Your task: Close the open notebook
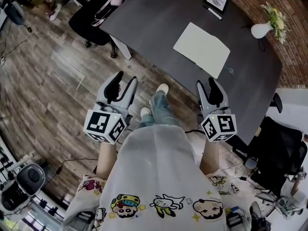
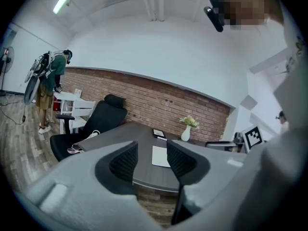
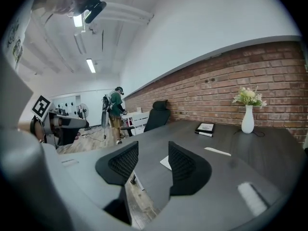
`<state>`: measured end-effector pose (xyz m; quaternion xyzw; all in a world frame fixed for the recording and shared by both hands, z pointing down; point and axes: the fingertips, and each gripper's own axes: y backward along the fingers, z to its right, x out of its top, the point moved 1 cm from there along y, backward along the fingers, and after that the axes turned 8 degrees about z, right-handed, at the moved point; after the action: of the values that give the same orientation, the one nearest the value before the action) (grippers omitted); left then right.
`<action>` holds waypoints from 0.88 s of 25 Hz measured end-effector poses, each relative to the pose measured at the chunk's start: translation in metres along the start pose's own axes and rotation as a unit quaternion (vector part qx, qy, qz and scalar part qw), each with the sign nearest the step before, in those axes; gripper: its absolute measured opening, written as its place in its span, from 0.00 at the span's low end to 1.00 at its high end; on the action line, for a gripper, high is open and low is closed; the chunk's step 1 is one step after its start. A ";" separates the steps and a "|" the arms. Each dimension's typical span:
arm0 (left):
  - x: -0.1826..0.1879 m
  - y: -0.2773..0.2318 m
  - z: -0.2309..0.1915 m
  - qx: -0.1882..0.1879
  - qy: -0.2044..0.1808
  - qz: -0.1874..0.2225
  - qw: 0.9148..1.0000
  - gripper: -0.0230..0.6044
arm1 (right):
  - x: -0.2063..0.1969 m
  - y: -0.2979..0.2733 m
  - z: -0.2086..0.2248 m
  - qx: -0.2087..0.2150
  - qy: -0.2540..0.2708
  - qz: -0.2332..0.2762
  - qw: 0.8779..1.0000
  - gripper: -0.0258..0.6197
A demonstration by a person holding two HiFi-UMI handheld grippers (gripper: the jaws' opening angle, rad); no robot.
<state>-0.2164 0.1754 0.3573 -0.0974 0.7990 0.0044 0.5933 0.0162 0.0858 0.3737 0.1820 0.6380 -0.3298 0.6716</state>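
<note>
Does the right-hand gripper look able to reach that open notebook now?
Probably yes. The right gripper is open and empty, near the edge of the table, and nothing lies between it and the notebook.

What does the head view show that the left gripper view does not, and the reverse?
Only the head view: the wearer's shoes and the marker cube on the left gripper. Only the left gripper view: a second person standing by white chairs, and a ceiling light. Both: the open notebook on the dark table, and the white vase.
</note>
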 end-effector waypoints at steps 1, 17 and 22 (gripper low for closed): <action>0.001 -0.012 -0.002 -0.006 0.001 -0.001 1.000 0.33 | 0.001 -0.006 0.007 -0.006 -0.003 0.001 1.000 0.34; 0.037 -0.250 0.016 -0.131 -0.013 -0.029 0.991 0.33 | 0.039 -0.098 0.151 -0.106 -0.032 0.011 0.994 0.37; 0.035 -0.297 0.036 -0.170 -0.015 -0.040 0.984 0.33 | 0.046 -0.102 0.187 -0.134 -0.036 0.016 0.990 0.37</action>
<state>-0.1446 -0.1169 0.3454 -0.2289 0.7731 0.1183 0.5796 0.0840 -0.1211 0.3689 0.0886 0.6487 -0.2367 0.7178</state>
